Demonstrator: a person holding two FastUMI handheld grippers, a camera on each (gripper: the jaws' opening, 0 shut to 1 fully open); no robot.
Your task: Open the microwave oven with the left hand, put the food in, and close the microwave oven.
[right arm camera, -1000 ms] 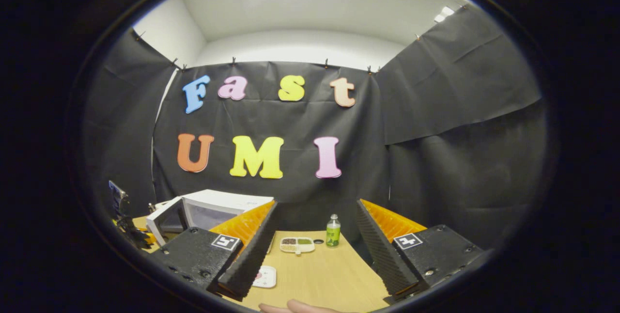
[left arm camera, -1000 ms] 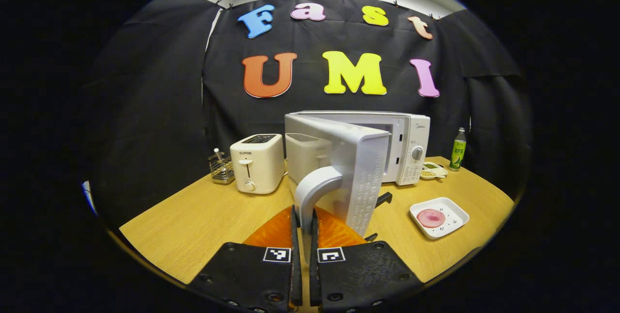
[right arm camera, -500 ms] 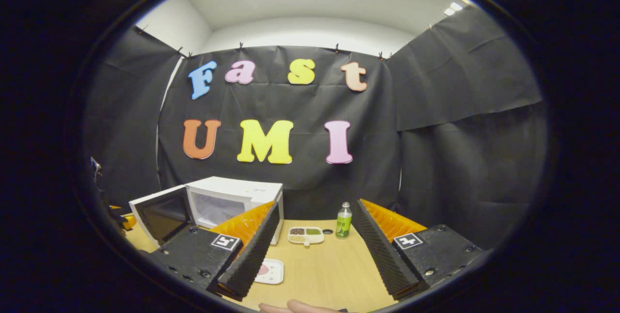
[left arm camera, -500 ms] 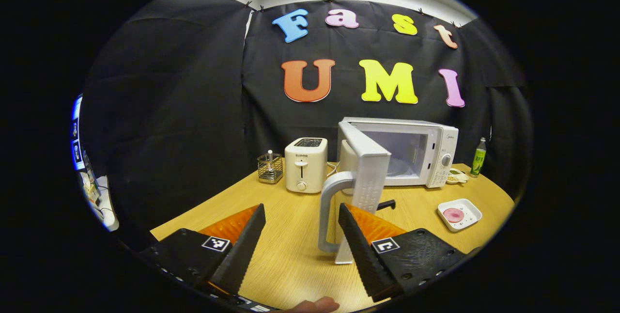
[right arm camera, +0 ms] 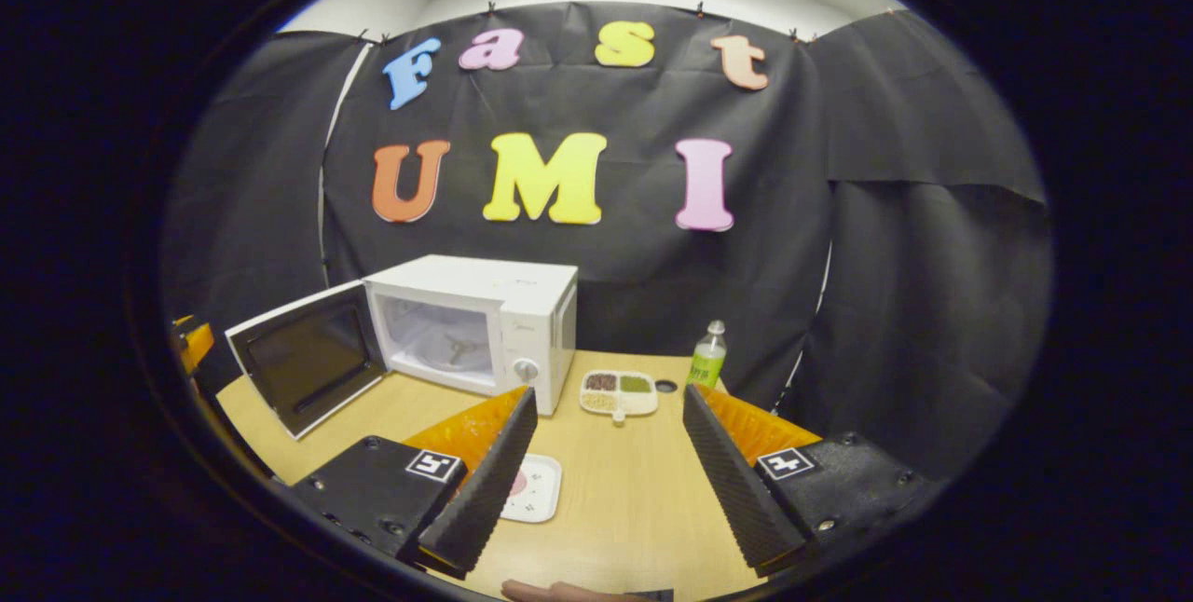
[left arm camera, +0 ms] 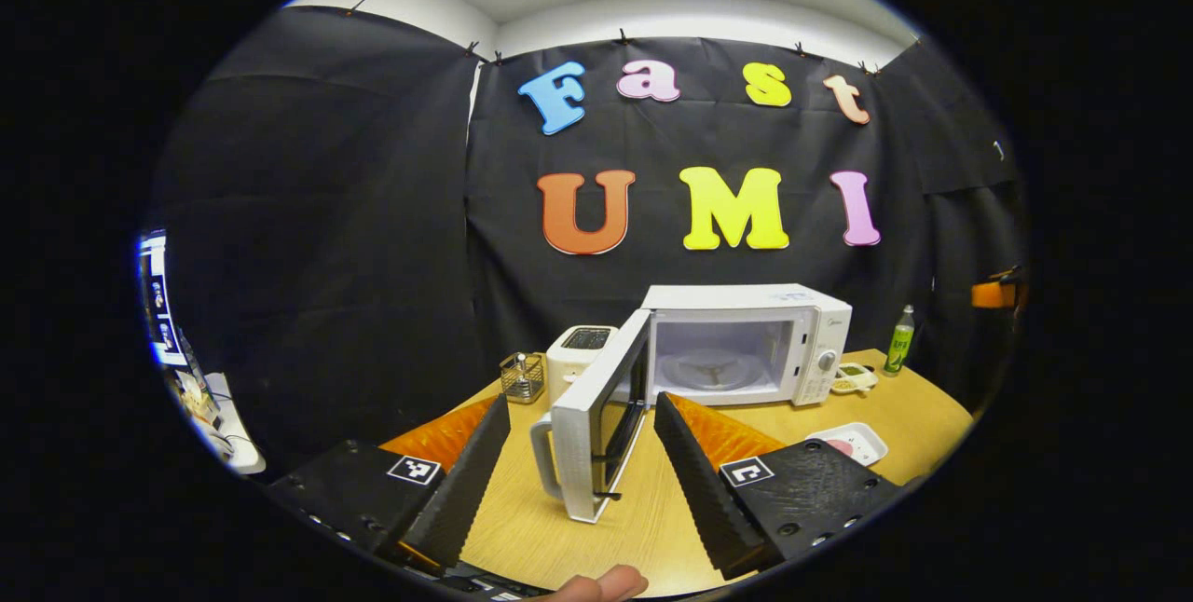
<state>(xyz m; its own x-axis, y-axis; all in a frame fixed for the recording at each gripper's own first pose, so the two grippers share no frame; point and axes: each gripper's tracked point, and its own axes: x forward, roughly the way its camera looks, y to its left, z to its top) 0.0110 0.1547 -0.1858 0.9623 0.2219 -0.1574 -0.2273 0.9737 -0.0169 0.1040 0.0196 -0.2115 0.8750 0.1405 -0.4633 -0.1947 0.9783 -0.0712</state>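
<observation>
The white microwave (left arm camera: 802, 322) (right arm camera: 522, 294) stands at the back of the wooden table with its door (left arm camera: 596, 416) (right arm camera: 303, 355) swung wide open and its cavity with the turntable exposed. My left gripper (left arm camera: 582, 476) is open, its fingers apart on either side of the door, touching nothing. A white square plate with a pink round of food (left arm camera: 848, 443) (right arm camera: 533, 488) lies on the table in front of the microwave. My right gripper (right arm camera: 606, 481) is open above the table, with the plate partly hidden behind its left finger.
A white toaster (left arm camera: 578, 346) and a wire utensil holder (left arm camera: 522, 376) stand left of the microwave. A divided snack dish (right arm camera: 617, 392) and a green bottle (right arm camera: 706, 355) sit to its right. Black cloth walls close in the table (right arm camera: 634, 509).
My left gripper let go of the door handle, opened and drew back; the door swung fully open. My right gripper tilted down toward the table and plate.
</observation>
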